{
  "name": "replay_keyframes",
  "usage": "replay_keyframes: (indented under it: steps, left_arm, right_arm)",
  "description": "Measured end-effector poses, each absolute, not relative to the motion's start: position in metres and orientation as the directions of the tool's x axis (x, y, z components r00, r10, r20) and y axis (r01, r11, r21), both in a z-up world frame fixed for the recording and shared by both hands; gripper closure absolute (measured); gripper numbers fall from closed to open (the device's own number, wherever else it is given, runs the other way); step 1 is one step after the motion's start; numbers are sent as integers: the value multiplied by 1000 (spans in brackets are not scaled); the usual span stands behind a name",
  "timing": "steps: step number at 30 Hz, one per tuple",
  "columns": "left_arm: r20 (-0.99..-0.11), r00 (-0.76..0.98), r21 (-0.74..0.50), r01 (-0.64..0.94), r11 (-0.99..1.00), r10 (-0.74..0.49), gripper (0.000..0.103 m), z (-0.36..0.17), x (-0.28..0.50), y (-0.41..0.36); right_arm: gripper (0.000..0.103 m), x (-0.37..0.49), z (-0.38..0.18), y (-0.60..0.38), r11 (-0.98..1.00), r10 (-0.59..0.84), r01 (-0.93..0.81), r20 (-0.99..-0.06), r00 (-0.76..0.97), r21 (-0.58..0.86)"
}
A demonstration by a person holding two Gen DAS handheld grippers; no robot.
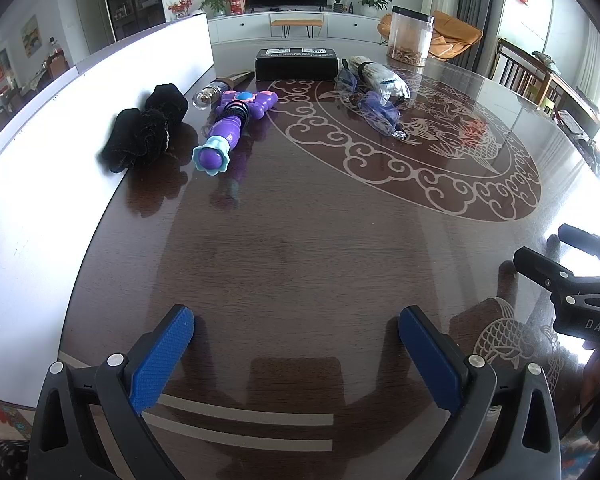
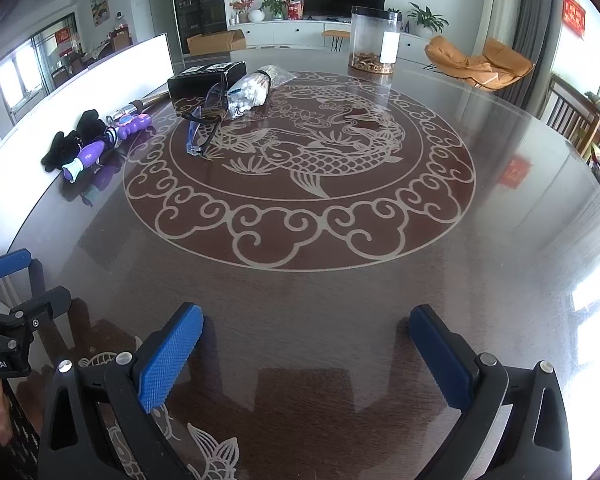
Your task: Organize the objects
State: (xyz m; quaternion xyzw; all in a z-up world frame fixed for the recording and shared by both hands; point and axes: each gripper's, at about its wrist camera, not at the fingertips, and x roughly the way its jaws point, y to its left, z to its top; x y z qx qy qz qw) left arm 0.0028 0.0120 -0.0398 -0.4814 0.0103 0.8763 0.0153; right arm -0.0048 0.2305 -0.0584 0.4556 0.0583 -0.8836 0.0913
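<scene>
A: The table is dark brown wood grain, with a pale fish-and-cloud medallion in the middle of the frame.

B: At upper left, the toy is purple with a light blue flower tip, beside black cloth.

A: The box is black. The glasses have a blue frame.

B: Gripper pads are blue, ribbed.

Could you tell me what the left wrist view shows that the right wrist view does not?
Only the left wrist view shows the right gripper at its right edge. Only the right wrist view shows the cardboard box on the floor and the left gripper at its left edge. Both show the purple toy, black cloth, black box, glasses, clear jar and the carp-patterned table. Both grippers are open.
</scene>
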Motion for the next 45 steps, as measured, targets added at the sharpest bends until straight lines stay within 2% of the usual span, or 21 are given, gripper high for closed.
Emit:
replay_keyframes:
  steps: [8,14,28,32,35,38,41,43,44,45]
  left_arm:
    - [-844,-536,4,-31,-1000,13,0,-40,3,11]
    - [-843,-537,1,32,-999,-18,0,-40,1,-1]
    - [-838,-545,1,33,-999,-19,0,-39,4,-2]
    - [-836,-548,3,34,-999,-21,0,-40,3,-2]
    - [-834,-552,2,38,-999,-23,0,-39,2,-3]
    - [-832,-554,3,38,-999,-23,0,-40,2,-2]
    - [-832,-554,3,38,-999,-23,0,-40,3,-2]
    - [-832,-554,2,38,-999,-23,0,-40,3,-3]
    - [-832,-554,2,38,-999,-23,0,-40,3,-3]
    - [-832,-554,2,38,-999,-23,0,-40,3,-3]
  right_arm:
    - [0,-4,-58,231,-977,-109,214,-816,-568,-19]
    - [0,-5,-58,231,-977,-109,215,-816,-568,-19]
    - [0,-10,-58,229,-974,-112,227,-832,-543,-17]
    - [0,-47,-52,219,-967,-122,256,-862,-492,-10]
    - [0,-85,-29,201,-956,-218,285,-820,-529,70]
    - [2,-120,-16,173,-942,-258,325,-800,-542,84]
    - [15,-156,-22,134,-925,-269,371,-831,-487,83]
    - [34,-168,-33,118,-924,-248,378,-856,-453,67]
    - [38,-174,-39,111,-924,-224,379,-870,-439,47]
    - [49,-177,-45,104,-925,-197,380,-881,-431,21]
